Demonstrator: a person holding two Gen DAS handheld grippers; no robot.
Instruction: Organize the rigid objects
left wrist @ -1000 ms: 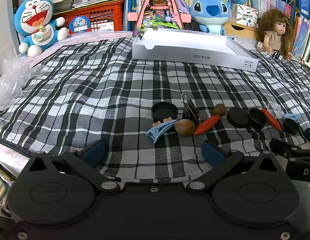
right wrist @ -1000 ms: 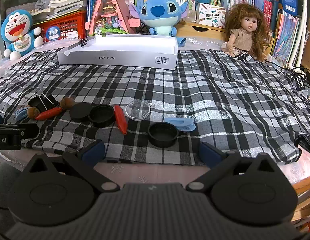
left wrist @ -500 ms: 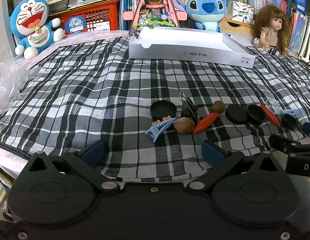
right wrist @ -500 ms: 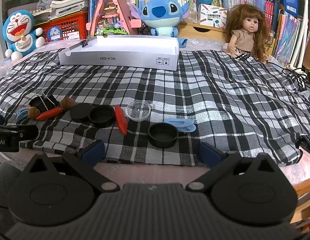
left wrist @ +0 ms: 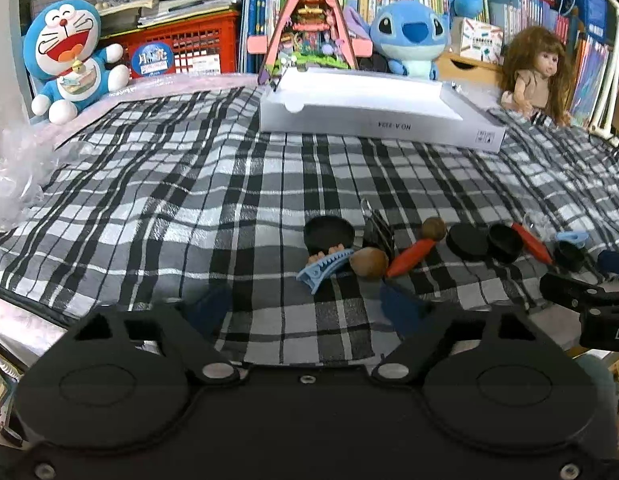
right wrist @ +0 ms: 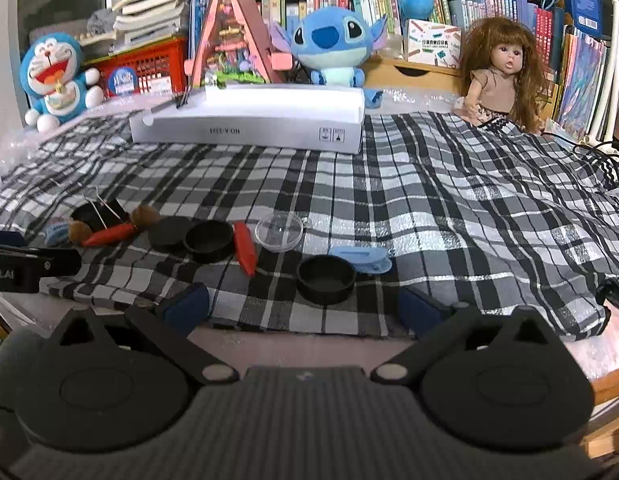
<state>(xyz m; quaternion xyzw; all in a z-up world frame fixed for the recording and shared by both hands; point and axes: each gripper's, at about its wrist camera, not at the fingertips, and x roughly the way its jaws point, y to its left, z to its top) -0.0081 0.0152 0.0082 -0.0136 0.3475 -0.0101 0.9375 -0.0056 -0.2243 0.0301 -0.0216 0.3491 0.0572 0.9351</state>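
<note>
Small objects lie in a row on the plaid cloth. In the left wrist view: a blue hair clip, a brown nut, a black binder clip, a red crayon, black lids. In the right wrist view: a black cap, a light blue clip, a clear lid, a red crayon. My left gripper is open and empty just short of the hair clip. My right gripper is open and empty just short of the black cap.
A white shallow box stands at the back of the cloth, also in the right wrist view. Behind it are a Doraemon plush, a Stitch plush, a doll and bookshelves. Crumpled plastic lies at left.
Both grippers have moved forward a little toward the row of objects and tilted slightly. Nothing was grasped; both stay open.
</note>
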